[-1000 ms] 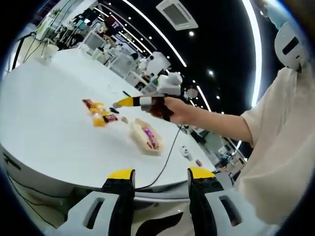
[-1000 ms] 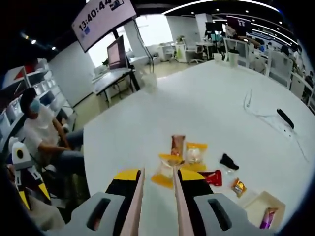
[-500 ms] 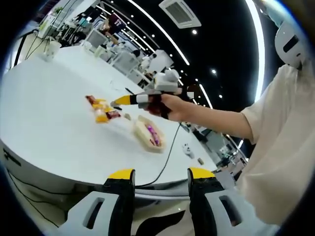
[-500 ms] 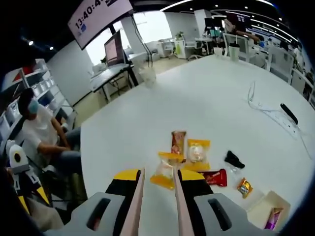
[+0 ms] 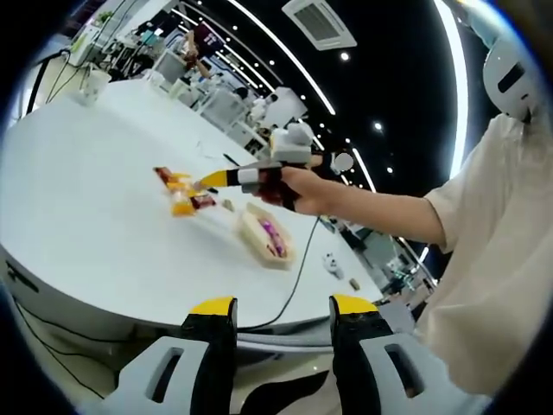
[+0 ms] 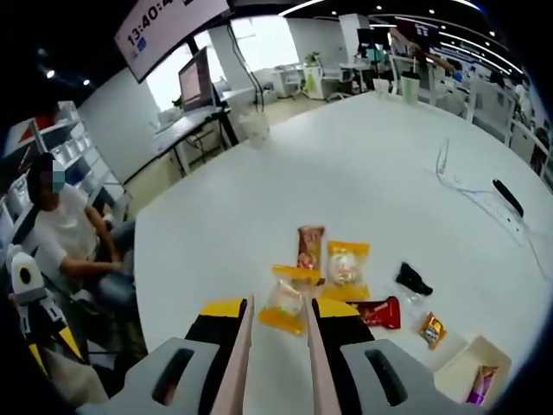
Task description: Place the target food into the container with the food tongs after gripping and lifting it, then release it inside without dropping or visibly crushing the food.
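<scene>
Snack packets [image 6: 321, 275] lie clustered on the white tabletop [image 6: 363, 181]; I see the right gripper [image 6: 276, 322], tongs' arms slightly parted, nothing between, above the nearest orange packet [image 6: 282, 307]. Container [image 6: 471, 373] sits near the cluster. Left gripper [image 5: 278, 313] hangs wide, off the tabletop edge.

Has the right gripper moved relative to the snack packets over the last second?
Yes. In the left gripper view the right gripper has crept toward the packets, away from the container.
</scene>
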Demonstrator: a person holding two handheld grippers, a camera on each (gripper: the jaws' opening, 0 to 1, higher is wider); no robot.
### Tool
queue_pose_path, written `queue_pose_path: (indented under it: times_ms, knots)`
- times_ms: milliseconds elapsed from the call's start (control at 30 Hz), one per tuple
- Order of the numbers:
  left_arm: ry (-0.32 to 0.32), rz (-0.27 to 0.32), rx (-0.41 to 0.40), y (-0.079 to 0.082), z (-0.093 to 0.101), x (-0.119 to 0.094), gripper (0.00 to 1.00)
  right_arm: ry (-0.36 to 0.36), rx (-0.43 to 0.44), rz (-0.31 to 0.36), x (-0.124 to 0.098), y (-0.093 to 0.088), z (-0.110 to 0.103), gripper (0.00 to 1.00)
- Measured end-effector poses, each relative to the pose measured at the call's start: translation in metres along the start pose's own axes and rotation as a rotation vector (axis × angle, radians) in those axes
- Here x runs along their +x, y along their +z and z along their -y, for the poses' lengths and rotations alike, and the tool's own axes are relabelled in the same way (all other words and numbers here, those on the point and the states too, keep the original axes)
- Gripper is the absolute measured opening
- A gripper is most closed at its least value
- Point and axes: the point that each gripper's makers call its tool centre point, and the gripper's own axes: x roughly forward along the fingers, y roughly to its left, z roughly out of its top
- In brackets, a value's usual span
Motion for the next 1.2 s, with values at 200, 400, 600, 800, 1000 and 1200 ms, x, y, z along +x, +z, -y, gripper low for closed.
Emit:
queue_pose_path:
  times_ms: [200,400,600,800,1000,1200]
  knots:
    - [-0.009,-0.006,-0.003,0.000,0.000,0.002,0.42,-0.010,0.020,-0.016,0.007,-0.008,0.001,0.29]
    - [-0.006,-0.008,0.000,0.003,-0.004,0.000,0.42,-0.017,0.056,-0.027,0.015,-0.009,0.003,0.30]
    - [0.001,-0.004,-0.006,0.004,-0.007,-0.002,0.42,-0.027,0.076,-0.023,0.018,-0.008,0.006,0.30]
    - [-0.005,-0.009,-0.010,0.003,-0.007,0.001,0.42,-0.036,0.099,-0.029,0.020,-0.010,0.006,0.30]
    - [-0.010,-0.006,-0.012,0.003,-0.007,0.004,0.42,-0.045,0.109,-0.038,0.023,-0.013,0.006,0.30]
    - [-0.006,-0.005,-0.022,0.001,-0.010,0.003,0.42,-0.041,0.118,-0.043,0.028,-0.013,0.008,0.30]
